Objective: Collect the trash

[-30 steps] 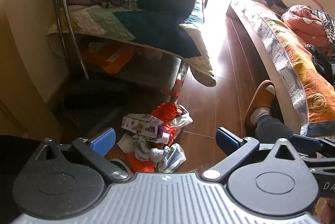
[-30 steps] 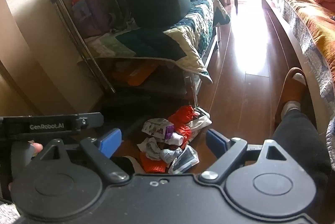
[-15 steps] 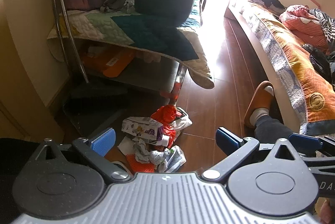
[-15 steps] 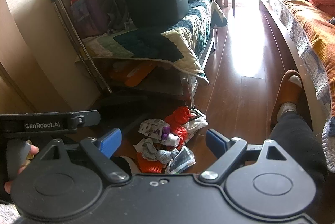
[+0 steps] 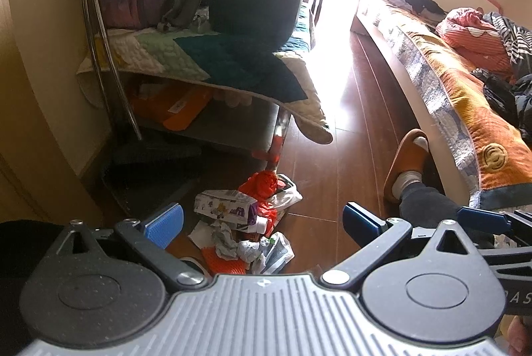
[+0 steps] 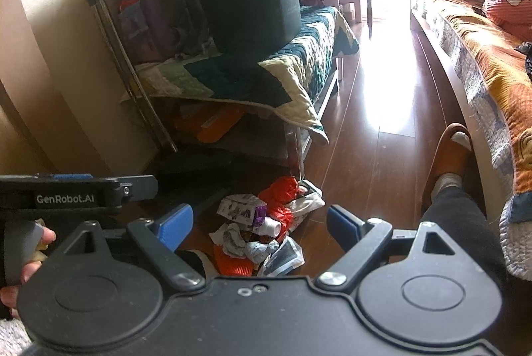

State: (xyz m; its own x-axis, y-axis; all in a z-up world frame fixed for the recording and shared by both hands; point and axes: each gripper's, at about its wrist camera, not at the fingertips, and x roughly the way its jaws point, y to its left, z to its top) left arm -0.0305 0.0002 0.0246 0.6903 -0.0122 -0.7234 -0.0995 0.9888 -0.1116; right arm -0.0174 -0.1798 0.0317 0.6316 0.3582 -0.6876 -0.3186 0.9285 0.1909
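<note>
The trash pile lies on the wooden floor just in front of the near leg of a low bench draped with a patchwork quilt, and both views frame it between the blue pads. It holds a crumpled printed carton, a red plastic bag, a white plastic bag, grey wadded paper, an orange mesh piece and a flat foil packet, all touching or overlapping. The left tongs stand wide and hold nothing; the right tongs are likewise wide and empty. Both hover above the pile, so the step in hand looks like the approach before a first pickup. The next move probably calls for lowering one pair of tongs onto a single piece at the top or edge, the carton or the red bag being the easiest, and closing on a fold rather than a flat face. No bin or bag for receiving the trash shows in either view, so where the pieces go cannot be told. A slippered foot rests near the bed at the right, well apart from the pile.
</note>
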